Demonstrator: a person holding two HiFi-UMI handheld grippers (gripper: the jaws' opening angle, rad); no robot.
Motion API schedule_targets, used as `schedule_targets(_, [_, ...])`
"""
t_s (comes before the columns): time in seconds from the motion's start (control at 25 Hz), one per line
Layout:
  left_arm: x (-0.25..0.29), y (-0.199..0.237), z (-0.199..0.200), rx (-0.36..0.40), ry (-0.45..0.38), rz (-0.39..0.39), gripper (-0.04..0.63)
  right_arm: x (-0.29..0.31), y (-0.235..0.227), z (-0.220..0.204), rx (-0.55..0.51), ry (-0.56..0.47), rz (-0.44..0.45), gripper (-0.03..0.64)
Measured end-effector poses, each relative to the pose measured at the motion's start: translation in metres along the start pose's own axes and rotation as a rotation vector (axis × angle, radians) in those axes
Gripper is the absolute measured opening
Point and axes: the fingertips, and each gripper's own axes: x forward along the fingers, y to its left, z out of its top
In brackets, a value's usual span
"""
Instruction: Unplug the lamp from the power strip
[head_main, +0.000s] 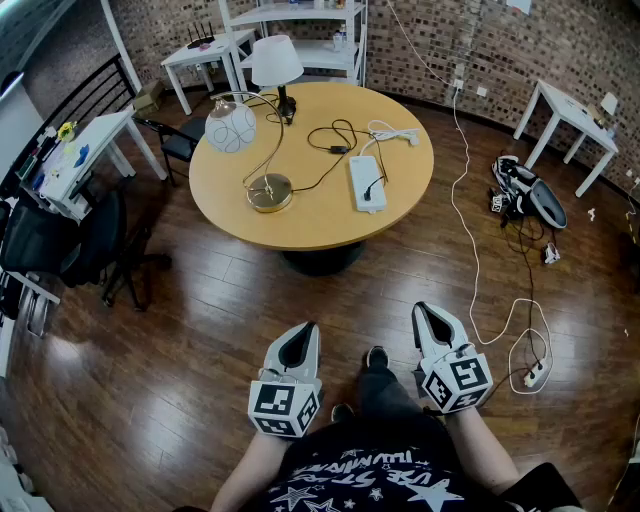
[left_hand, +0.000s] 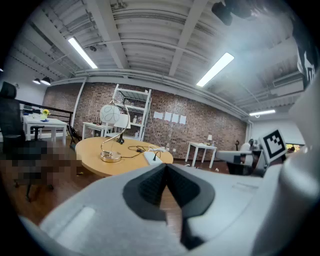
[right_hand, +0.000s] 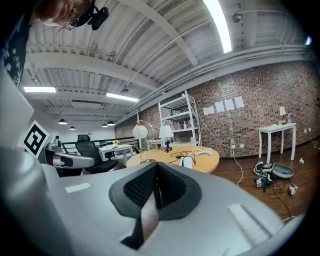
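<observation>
Hovering over wood floor (head_main: 200, 330) short of the round counter (head_main: 310, 225): left gripper (head_main: 305, 330) and right gripper (head_main: 425, 311), fingers closed, empty. White power strip (head_main: 362, 175) near its front edge, black plug (head_main: 368, 194) seated.

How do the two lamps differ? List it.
The globe lamp hangs a round ball from a curved brass arm; the shade lamp carries a cone shade on a straight dark stem. The globe lamp's base is a brass disc; the shade lamp's is dark. Both stand on the table.
</observation>
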Motion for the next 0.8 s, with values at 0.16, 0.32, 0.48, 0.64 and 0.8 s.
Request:
schedule_targets(0.16, [0.011,0.005,0.007,0.001,-0.013,0.015,0.002,0.015,-0.016,0.000,0.012,-0.008,0.005,0.008])
schedule_targets(0.32, [0.035,0.010,0.020,0.041,-0.032,0.011,0.002,0.042,-0.019,0.012,-0.005,-0.058,0.081,0.008])
schedule_targets(0.48, [0.068,0.021,0.029,0.034,-0.033,0.040,0.002,0.078,-0.041,0.021,0.006,-0.069,0.093,0.008])
schedule_targets(0.64, [0.101,0.027,0.028,0.031,-0.002,0.046,0.002,0.111,-0.063,0.021,0.021,-0.051,0.096,0.008])
schedule_targets(0.8, [0.137,0.035,0.030,0.044,0.017,0.065,0.002,0.139,-0.078,0.023,0.022,-0.054,0.148,0.008])
